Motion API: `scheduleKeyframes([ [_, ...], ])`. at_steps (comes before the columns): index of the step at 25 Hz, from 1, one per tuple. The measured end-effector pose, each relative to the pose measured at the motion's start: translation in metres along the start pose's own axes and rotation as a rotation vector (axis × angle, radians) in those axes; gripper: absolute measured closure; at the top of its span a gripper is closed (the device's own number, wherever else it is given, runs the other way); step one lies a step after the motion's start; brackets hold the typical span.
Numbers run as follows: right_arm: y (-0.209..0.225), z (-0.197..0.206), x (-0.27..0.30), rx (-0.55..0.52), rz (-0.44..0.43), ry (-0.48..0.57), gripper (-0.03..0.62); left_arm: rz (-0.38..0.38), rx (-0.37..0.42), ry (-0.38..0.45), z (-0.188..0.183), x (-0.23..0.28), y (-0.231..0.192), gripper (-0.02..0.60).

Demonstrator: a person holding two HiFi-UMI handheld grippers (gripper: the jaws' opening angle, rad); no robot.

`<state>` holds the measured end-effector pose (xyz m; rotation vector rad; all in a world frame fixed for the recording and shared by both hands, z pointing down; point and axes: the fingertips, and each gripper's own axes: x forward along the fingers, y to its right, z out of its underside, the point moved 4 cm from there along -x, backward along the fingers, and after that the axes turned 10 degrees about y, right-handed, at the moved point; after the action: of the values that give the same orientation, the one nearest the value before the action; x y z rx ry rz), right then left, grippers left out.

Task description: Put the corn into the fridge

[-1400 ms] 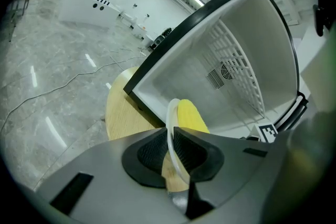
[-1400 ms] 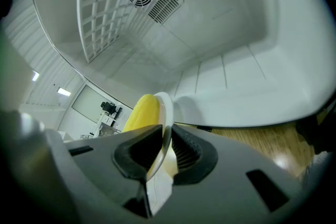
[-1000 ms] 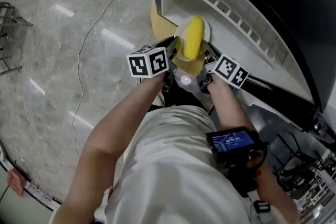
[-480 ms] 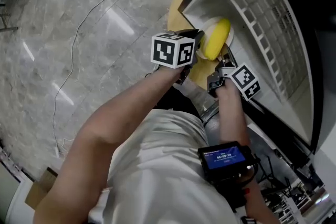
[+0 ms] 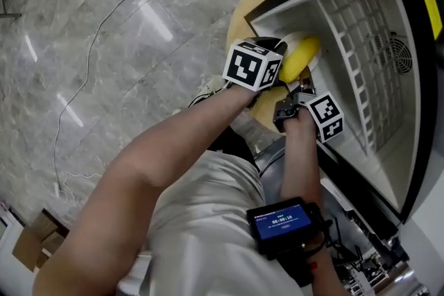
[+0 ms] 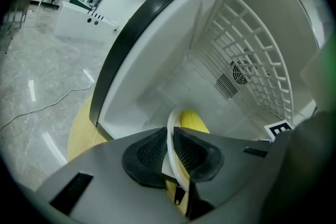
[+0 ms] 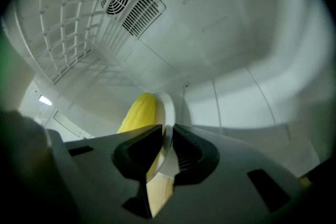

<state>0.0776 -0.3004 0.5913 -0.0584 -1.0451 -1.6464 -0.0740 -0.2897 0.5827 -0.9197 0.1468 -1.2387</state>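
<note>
Fridge (image 5: 409, 121) stands open, white inside, black frame round the opening. Wire rack (image 5: 350, 45) lines its inner wall, and a fan (image 5: 395, 52) sits in the back wall past the rack.

Corn (image 5: 300, 59): one yellow cob lying on a white plate (image 6: 170, 122), right at the fridge's opening and just over its front edge. Cannot tell whether the plate rests on the fridge floor or hangs above it.

Left gripper (image 6: 171, 139): jaws closed down to a narrow gap, pads clamped on the plate's rim on the side away from the fridge interior. The corn shows just beyond the pads.

Right gripper (image 7: 167, 136): jaws likewise pinched on the plate's rim, on the opposite side of the plate. The corn lies beside the pads, with the fridge's back wall and fan beyond.

Outside the fridge, against its front corner: a round yellow surface (image 5: 260, 0), partly under the plate. Grey marble floor (image 5: 104, 10) lies further out from the fridge, with a thin cable (image 5: 90, 59) trailing across it.

A small lit screen (image 5: 281, 222) is strapped on the person's right forearm.
</note>
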Motion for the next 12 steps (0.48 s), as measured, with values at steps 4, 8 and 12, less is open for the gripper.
scheduleKeyframes([
  [4,0.003,-0.007,0.005,0.005,0.034,0.030,0.545,-0.006,0.001,0.017,-0.001,0.012,0.000,0.538],
  [8,0.005,-0.009,0.010,0.022,0.062,0.056,0.545,-0.018,0.011,0.039,-0.003,0.022,0.000,0.538],
  [12,0.007,-0.012,0.013,0.022,0.093,0.074,0.545,-0.026,0.036,0.044,-0.007,0.033,0.001,0.537],
])
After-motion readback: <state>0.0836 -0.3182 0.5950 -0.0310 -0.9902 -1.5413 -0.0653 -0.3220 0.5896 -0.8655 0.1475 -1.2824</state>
